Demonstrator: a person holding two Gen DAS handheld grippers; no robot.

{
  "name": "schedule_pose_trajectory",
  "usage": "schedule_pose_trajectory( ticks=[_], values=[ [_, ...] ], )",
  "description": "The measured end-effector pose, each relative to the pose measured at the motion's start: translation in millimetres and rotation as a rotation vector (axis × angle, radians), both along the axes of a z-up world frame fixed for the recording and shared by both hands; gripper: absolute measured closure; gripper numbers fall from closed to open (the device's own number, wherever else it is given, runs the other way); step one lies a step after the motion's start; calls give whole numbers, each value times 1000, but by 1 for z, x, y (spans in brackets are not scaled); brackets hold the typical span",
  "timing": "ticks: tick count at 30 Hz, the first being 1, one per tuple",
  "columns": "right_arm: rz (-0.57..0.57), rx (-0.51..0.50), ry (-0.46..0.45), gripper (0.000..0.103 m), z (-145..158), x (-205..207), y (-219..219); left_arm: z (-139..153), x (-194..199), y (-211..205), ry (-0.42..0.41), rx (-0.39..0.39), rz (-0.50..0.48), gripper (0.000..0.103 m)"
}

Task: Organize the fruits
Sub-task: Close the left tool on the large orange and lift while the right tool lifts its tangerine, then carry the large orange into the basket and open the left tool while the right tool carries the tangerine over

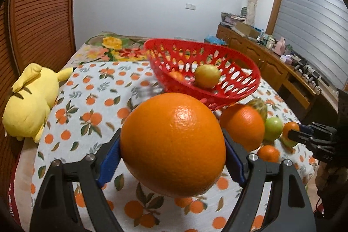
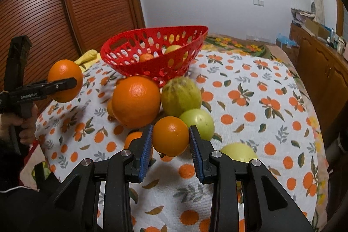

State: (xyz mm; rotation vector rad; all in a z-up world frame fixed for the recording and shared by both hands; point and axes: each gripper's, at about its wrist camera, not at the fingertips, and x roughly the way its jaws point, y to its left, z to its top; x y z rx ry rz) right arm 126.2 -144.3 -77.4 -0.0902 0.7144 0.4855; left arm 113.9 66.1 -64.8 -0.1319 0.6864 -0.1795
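Red basket (image 2: 152, 71), far end of table: two fruits inside. Left gripper (image 1: 173, 153) pinching large orange (image 1: 173, 145); right gripper (image 2: 170, 145) pinching small orange (image 2: 170, 138). Roughly six loose near table centre.

Fruit and a basket on an orange-print tablecloth (image 2: 250, 101).

The red perforated basket (image 2: 152, 58) stands toward the far side of the cloth. In front of it a cluster rests on the fabric: a big orange (image 2: 136, 101), touching a yellow-green melon-like fruit (image 2: 180, 96), then a green apple (image 2: 199, 121) and a pale apple (image 2: 239, 152) nearer. A yellow plush toy (image 1: 30, 101) lies at the cloth's left edge.
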Motion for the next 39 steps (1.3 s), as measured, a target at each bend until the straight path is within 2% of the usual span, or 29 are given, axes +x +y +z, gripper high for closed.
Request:
schedule_pose_trajectory(
  ticks=[19, 30, 39],
  values=[
    [40, 13, -88, 70, 38, 18, 18, 53, 31, -42, -90, 29, -84, 21],
    [37, 20, -122, 70, 52, 31, 21, 54, 60, -65, -68, 56, -121, 21],
    [22, 17, -123, 70, 51, 36, 15, 32, 86, -80, 10, 69, -142, 21]
  ],
)
